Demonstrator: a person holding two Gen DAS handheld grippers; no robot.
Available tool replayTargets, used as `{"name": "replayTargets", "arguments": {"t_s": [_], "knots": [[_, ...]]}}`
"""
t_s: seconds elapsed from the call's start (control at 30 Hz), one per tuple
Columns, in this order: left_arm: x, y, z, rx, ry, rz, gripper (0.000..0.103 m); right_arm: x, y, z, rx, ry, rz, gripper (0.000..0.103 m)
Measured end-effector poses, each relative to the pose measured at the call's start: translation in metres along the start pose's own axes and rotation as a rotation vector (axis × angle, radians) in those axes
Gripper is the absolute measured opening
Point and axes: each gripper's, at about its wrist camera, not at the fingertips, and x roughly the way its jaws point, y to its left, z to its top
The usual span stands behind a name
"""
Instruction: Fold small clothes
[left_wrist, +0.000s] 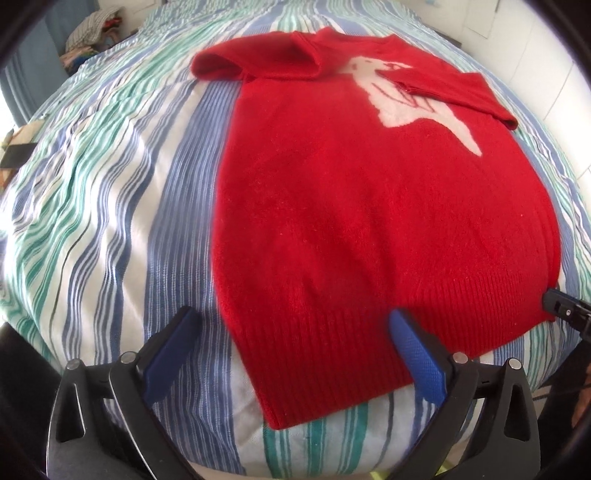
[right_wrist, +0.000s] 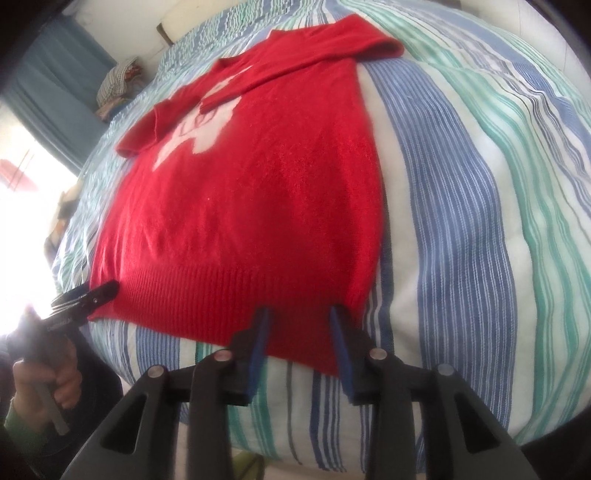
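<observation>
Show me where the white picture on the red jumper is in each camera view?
Left wrist view: the white picture sits upper right, on the chest of the red jumper.
Right wrist view: the white picture sits upper left, partly hidden under a folded-in sleeve.
Shared landmark: the jumper's ribbed hem, nearest the camera in both views.

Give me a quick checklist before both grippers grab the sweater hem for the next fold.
1. Sweater flat on the bed: ok.
2. Both sleeves folded in over the chest: ok.
3. Left gripper open wide, straddling its hem corner: ok.
4. Right gripper over the other hem corner, jaws narrow but apart: ok.
5. Pads gripping the hem: not ok, neither presses yet.
6. Both hem layers between the fingers: cannot tell.
</observation>
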Motion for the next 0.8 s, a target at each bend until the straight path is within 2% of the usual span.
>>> {"name": "replayTargets", "arguments": {"t_s": [0.43, 0.8], "knots": [[0.001, 0.01, 0.004, -0.011, 0.021, -0.062, 0.103, 0.003, 0.011, -0.002, -0.029, -0.007, -0.061, 0.035], [-0.002, 0.006, -0.001, 0.015, 0.016, -0.048, 0.103, 0.003, 0.012, -0.003, -0.037, -0.012, -0.059, 0.038]]}}
